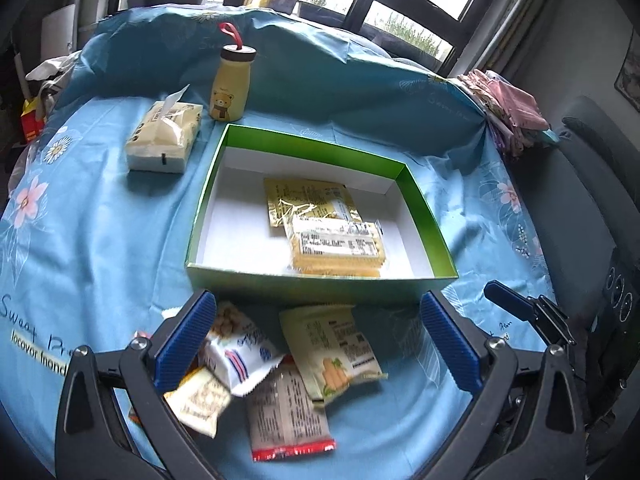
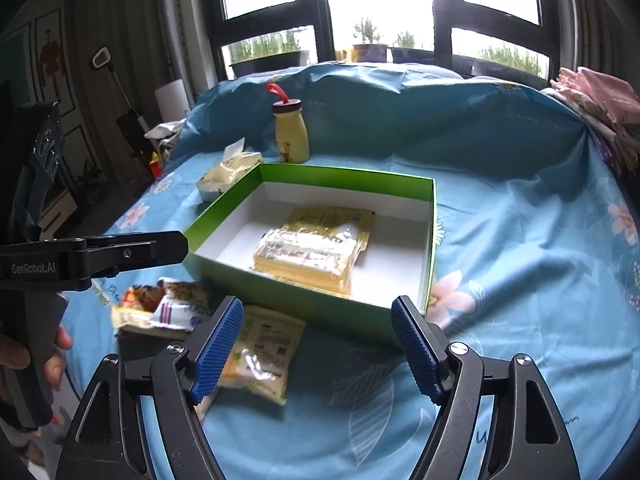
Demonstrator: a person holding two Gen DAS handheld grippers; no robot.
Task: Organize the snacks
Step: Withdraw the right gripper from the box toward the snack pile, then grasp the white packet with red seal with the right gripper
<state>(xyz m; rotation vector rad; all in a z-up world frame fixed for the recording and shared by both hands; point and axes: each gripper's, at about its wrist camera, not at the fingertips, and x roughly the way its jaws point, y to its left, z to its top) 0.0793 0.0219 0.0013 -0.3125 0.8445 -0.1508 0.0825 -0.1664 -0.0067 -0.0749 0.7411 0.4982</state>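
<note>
A green box (image 1: 424, 200) with a white inside sits on the blue cloth; it also shows in the right wrist view (image 2: 224, 216). In it lie a gold packet (image 1: 304, 196) and a clear cracker pack (image 1: 340, 248) partly on top. Several loose snack packets lie in front of the box: a pale green one (image 1: 336, 348), a white and blue one (image 1: 240, 356), a red-edged one (image 1: 288, 416). My left gripper (image 1: 316, 344) is open above this pile, holding nothing. My right gripper (image 2: 316, 344) is open and empty before the box's near corner, right of the pale green packet (image 2: 264, 352).
A yellow bear bottle (image 1: 230, 88) and a tissue pack (image 1: 164, 136) stand behind the box at the left. Folded pink cloth (image 1: 508, 108) lies at the far right. A grey chair (image 1: 580, 208) is beyond the right edge. Windows are behind.
</note>
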